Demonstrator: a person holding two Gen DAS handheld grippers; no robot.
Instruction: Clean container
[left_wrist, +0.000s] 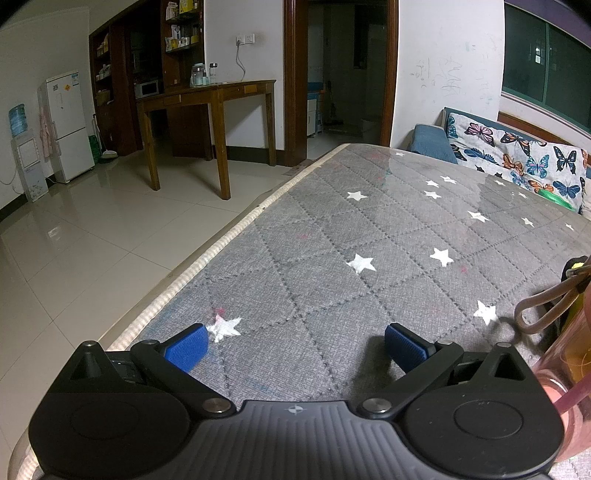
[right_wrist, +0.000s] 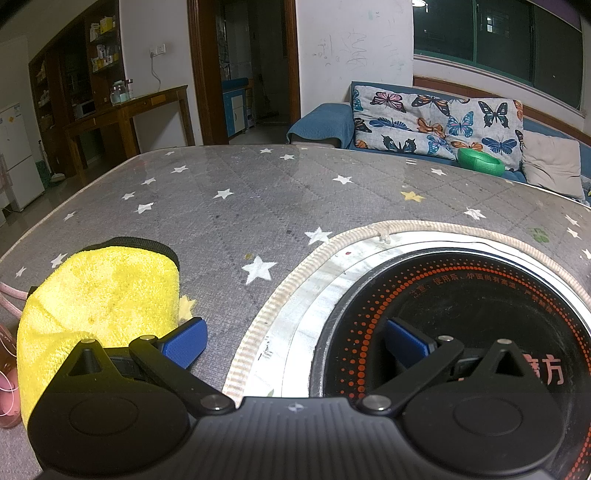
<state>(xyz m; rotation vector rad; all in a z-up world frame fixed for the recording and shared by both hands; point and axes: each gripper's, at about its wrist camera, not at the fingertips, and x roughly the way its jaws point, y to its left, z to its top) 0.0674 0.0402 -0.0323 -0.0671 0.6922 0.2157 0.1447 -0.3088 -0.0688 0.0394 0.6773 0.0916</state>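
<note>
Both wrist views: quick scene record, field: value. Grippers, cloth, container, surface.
left gripper: open, empty, over the table
right gripper: open, empty
yellow cloth: on the table, beside the right gripper's left finger
pink container: at the left view's right edge, looped strap on top
table: grey star-print cover
induction cooktop: set into the table, bare

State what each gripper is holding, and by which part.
Nothing is held. The left gripper is open over the grey star-patterned table cover; the right gripper is open beside the yellow microfibre cloth.
</note>
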